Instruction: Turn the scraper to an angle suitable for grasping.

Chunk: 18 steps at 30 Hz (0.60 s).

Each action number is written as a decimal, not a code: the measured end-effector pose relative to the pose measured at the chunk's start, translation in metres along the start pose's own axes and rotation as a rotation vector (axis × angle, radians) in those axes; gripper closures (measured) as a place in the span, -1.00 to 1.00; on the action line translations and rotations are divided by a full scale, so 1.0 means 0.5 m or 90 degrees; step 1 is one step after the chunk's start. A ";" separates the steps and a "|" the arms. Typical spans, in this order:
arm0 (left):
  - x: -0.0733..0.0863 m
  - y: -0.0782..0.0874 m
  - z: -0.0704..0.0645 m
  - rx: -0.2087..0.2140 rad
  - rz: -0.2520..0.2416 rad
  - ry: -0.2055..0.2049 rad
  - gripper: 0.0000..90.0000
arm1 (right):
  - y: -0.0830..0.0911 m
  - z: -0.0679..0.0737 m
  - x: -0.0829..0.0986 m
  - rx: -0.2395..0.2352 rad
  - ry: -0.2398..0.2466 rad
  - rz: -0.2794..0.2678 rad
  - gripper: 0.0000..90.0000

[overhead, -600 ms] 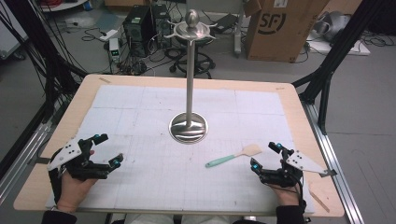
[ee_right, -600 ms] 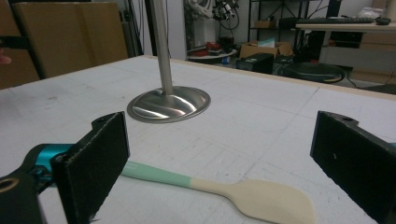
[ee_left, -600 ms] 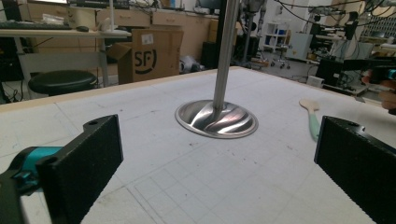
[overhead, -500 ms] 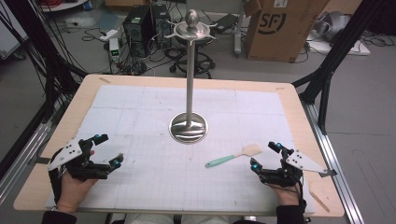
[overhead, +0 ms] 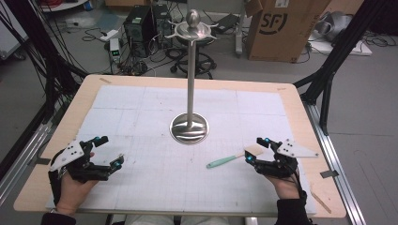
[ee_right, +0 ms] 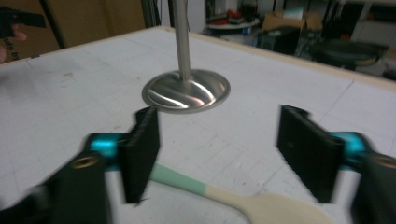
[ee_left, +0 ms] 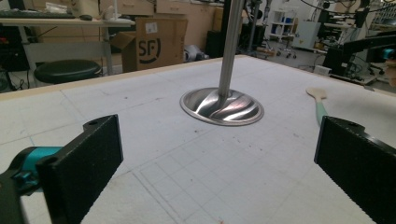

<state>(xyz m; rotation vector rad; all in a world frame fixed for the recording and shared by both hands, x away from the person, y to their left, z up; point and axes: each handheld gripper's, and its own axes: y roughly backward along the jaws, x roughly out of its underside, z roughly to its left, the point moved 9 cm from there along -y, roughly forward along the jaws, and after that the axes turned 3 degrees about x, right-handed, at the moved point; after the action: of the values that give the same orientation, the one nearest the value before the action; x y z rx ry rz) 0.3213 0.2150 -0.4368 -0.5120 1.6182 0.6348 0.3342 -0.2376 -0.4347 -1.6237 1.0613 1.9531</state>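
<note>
High view: a small spoon (overhead: 231,158) with a mint-green handle and pale wooden bowl lies near the table's (overhead: 300,117) right front corner, long axis slanting, bowl toward the right gripper (overhead: 256,150) — jaws apart, just beside it. Left gripper view: left gripper (ee_left: 219,172) hangs agape over the mat, the stand (ee_left: 222,105) ahead. Right gripper view: spoon (ee_right: 224,193) between the jaws — likely light, stiff; take the handle.

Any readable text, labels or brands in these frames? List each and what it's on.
"SF": printed on the cardboard box on the floor beyond the table, also seen in the left gripper view.
White label on the same box: too small to read.
Nothing readable on the table, the metal stand or the spoon.
</note>
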 end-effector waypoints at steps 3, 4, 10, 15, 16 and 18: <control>0.001 0.005 0.005 -0.005 -0.002 0.008 -0.96 | -0.014 -0.019 0.011 0.014 -0.030 0.042 0.43; 0.001 0.007 0.005 -0.006 -0.001 0.008 -0.96 | -0.018 -0.025 0.015 0.018 -0.040 0.059 0.55; 0.007 0.012 0.002 -0.009 0.011 0.002 -0.96 | -0.043 -0.045 0.027 0.030 -0.061 0.125 1.00; 0.011 0.014 0.000 -0.009 0.017 0.003 -0.96 | -0.075 -0.047 0.039 0.017 -0.061 0.192 1.00; 0.012 0.014 0.000 -0.010 0.018 0.003 -0.96 | -0.082 -0.048 0.042 0.015 -0.055 0.203 1.00; 0.014 0.014 0.000 -0.010 0.023 0.002 -0.96 | -0.092 -0.051 0.047 0.018 -0.050 0.220 1.00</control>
<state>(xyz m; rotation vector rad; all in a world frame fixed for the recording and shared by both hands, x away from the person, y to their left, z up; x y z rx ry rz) 0.3155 0.2205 -0.4431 -0.4953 1.6300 0.6744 0.3775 -0.2314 -0.4718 -1.4074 1.4070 2.1829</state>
